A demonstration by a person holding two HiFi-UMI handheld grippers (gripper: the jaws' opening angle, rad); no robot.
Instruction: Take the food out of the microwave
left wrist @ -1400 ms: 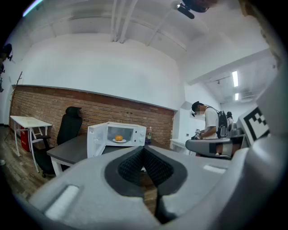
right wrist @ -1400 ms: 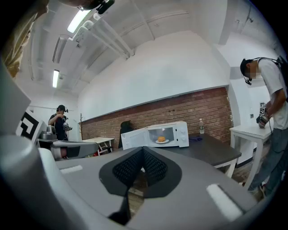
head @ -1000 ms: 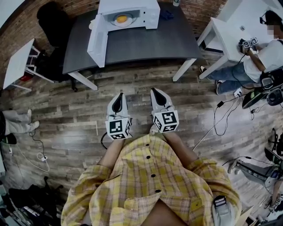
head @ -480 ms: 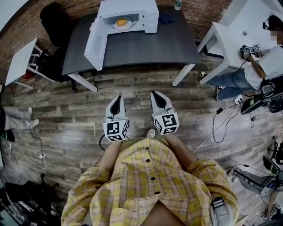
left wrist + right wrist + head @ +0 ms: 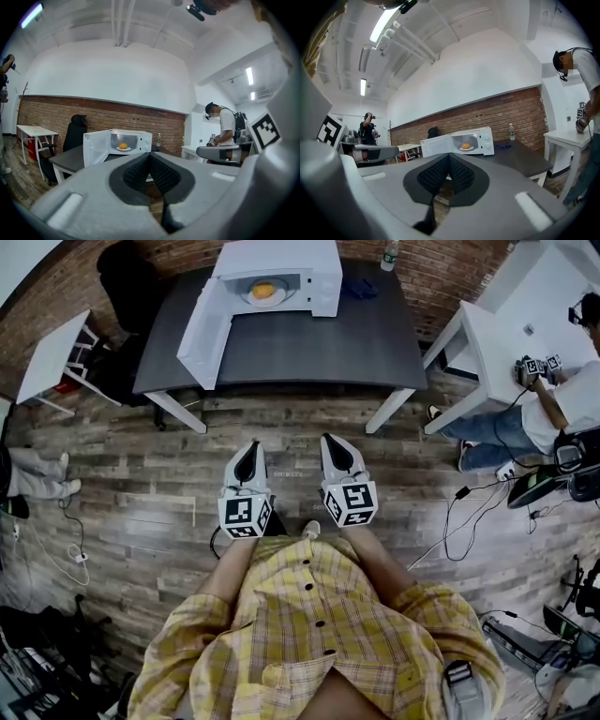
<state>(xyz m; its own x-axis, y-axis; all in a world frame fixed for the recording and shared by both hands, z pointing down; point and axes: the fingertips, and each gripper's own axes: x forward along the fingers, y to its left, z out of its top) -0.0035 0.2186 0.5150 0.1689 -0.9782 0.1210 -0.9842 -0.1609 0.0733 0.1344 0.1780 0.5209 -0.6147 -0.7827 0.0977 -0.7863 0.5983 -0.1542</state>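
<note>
Dark tabletop (image 5: 309, 343) carries one microwave (image 5: 281, 254), door open, with one portion of food (image 5: 264, 291) inside. Left claw (image 5: 250, 448) and right claw (image 5: 332, 444) are both closed and empty, slightly nearer it than before.

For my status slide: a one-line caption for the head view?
Jaws shut and empty, left gripper and right gripper hover above wood floor, short of the open microwave, food inside, on the table.

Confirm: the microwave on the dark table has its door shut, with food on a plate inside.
No: the door stands open, as the head view shows. The microwave is on the dark table, with food on a plate inside.
</note>
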